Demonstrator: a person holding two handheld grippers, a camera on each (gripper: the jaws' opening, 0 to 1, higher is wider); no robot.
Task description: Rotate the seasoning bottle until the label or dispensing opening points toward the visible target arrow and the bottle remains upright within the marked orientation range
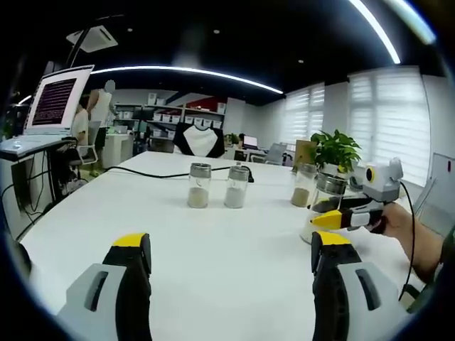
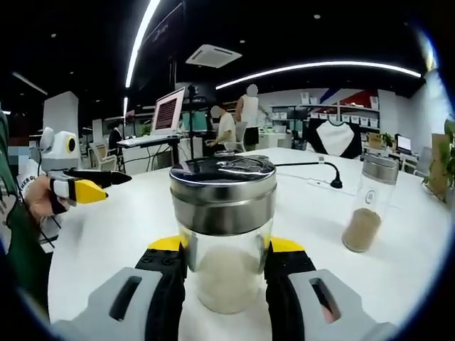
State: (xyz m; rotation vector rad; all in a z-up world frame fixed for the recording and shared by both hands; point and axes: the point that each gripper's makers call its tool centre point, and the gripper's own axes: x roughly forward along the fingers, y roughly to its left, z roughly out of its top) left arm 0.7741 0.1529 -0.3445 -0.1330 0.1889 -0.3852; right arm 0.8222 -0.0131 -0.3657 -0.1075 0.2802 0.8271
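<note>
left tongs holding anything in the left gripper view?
No. The left tongs stand open over the bare white table, with nothing between their yellow-tipped jaws; the seasoning bottles stand farther off.

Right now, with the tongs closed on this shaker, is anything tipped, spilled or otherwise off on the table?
Nothing stands out. The held shaker stands upright between the right tongs. The three other shakers stand upright too, and the white table shows no spilled powder. I see no target arrow marked on the table.
</note>
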